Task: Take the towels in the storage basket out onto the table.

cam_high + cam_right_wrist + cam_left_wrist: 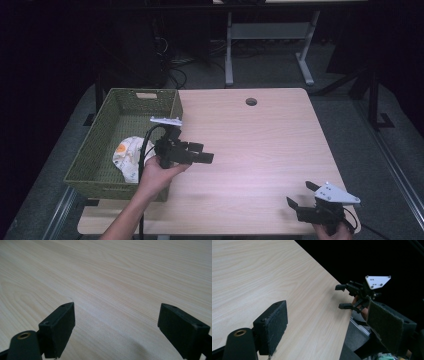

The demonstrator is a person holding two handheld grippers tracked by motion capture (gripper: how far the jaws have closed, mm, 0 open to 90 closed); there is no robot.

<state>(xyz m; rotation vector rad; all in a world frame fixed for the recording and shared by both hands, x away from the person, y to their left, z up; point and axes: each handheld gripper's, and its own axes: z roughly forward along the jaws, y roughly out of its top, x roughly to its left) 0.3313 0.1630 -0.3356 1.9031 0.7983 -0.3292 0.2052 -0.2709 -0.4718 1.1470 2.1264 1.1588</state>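
Closest to the camera, at the lower left of the high view, a forearm reaches up to the left gripper (pixel 200 152), which hovers just right of the green basket (pixel 100 145). Its jaws stand wide apart with nothing between them — likely because the white printed cloth (pixel 131 156) already lies bunched in the basket's near right corner, at the middle left of the frame. Farther right the pale wooden table (pixel 260 145) is bare, with a round cable hole (pixel 251 102) near its far edge. At the lower right the right gripper (pixel 301 194) waits over the table's near corner, jaws equally spread and empty, seemingly parked out of the way. Beyond the table the room is dark — cables and a desk frame on grey floor.
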